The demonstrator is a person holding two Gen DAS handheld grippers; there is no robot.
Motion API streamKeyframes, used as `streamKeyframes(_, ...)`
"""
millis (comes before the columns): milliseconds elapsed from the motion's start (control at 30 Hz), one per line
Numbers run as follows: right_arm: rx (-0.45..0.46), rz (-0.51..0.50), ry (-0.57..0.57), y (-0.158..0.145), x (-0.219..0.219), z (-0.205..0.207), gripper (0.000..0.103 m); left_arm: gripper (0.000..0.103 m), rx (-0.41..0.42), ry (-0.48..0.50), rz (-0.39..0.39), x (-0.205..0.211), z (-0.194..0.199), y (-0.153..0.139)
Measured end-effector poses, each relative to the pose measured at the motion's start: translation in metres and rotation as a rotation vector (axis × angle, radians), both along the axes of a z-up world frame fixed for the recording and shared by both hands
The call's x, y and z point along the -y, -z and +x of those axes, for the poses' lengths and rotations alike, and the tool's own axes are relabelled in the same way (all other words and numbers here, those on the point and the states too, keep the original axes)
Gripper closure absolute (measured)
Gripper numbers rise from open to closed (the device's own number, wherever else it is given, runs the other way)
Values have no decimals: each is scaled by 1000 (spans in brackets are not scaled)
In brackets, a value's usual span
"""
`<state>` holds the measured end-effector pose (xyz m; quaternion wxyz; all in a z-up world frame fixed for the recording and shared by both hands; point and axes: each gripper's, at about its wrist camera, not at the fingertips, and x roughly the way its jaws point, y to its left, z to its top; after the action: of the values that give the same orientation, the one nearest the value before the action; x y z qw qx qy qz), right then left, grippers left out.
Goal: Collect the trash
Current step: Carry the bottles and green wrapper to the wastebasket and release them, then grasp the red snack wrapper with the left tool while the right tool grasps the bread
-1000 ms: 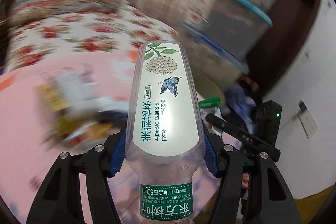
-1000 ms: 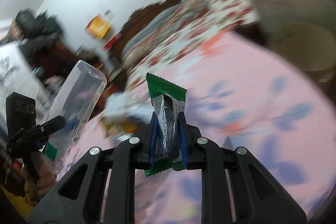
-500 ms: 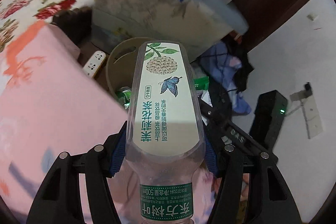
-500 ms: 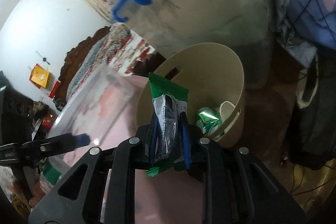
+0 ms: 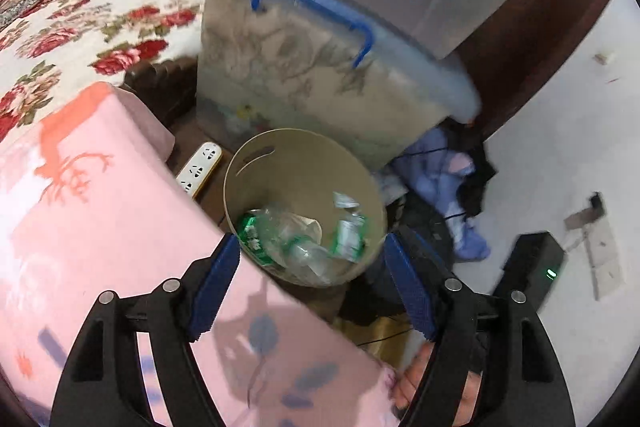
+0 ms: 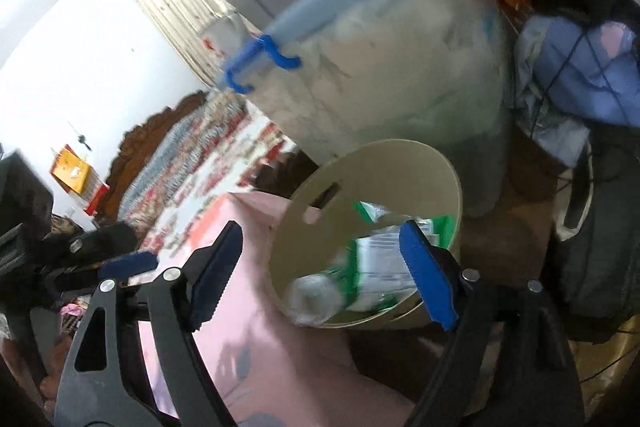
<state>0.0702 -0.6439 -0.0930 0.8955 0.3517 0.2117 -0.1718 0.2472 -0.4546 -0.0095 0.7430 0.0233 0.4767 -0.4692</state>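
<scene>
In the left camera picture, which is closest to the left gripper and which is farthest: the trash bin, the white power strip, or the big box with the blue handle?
From the left gripper, nearest first:
1. Trash bin: straight ahead, just past the fingertips, beside the pink bed cover.
2. White power strip: on the floor, left of the bin and slightly farther.
3. Storage box with the blue handle: behind the bin, farthest.

Beige bin [image 5: 280, 163], pink floral-patterned bedcover [image 5: 100, 219]

A pink blanket [image 5: 100, 227] covers the near bed, with a floral quilt [image 5: 80, 27] behind it. A white power strip [image 5: 199, 169] lies on the floor beside stacked translucent storage bins [image 5: 320, 79]. Blue clothing [image 5: 448, 187] is heaped nearby.
</scene>
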Motion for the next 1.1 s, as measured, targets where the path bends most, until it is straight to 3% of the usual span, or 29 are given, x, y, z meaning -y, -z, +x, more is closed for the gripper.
streamKeyframes(167,47,-22,-78,-12,-55,-3,31,32,85,13,-26,-85,-54,-7)
streamKeyframes(300,42,-1,-203,-8,-109,10,43,32,65,-1,-18,-160,-86,5)
streamKeyframes(400,30,5,-301,-8,-153,22,47,32,69,-81,0,-224,-98,14)
streamKeyframes(633,-34,6,-564,2,-264,53,52,33,1,-407,2,-380,-98,39)
streamKeyframes(767,-118,-26,-712,10,-327,73,58,33,-42,-519,-30,-424,-93,50)
streamKeyframes(933,-240,-45,-816,29,-382,94,63,33,-78,-553,-85,-446,-88,61)
streamKeyframes(1100,-248,-82,-1145,30,-453,69,63,33,-96,-560,-110,-453,-78,65)
